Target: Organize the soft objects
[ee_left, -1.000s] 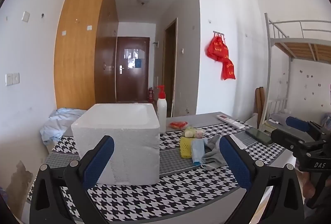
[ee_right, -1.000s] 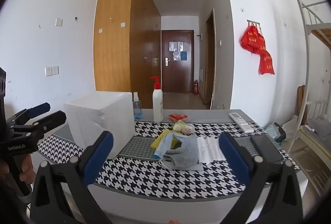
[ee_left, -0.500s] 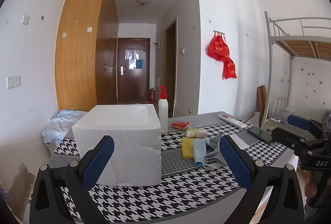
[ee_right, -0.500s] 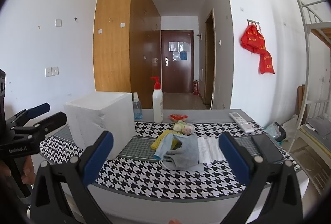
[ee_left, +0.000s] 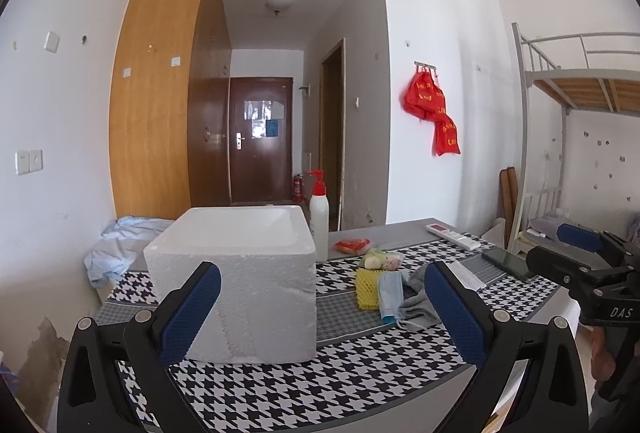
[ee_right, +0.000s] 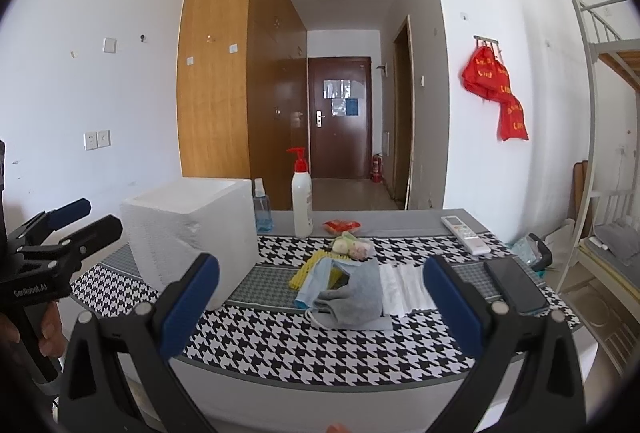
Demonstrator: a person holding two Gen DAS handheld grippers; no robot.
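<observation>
Both tongs, left tongs (ee_left: 322, 307) and right tongs (ee_right: 320, 303), are hanging wide apart; floppy grey cloth sock (ee_right: 356, 291) probably wants pinching mid-fold.

Both wrist views look level across the counter (ee_left: 280, 393) toward the far door, from just off its near edge. The left view sits close before the foam box (ee_left: 240, 261), which fills its centre. The right view stands right of the foam box (ee_right: 192, 237). Both share the box, the pump bottle (ee_right: 302, 201) and the door.
</observation>
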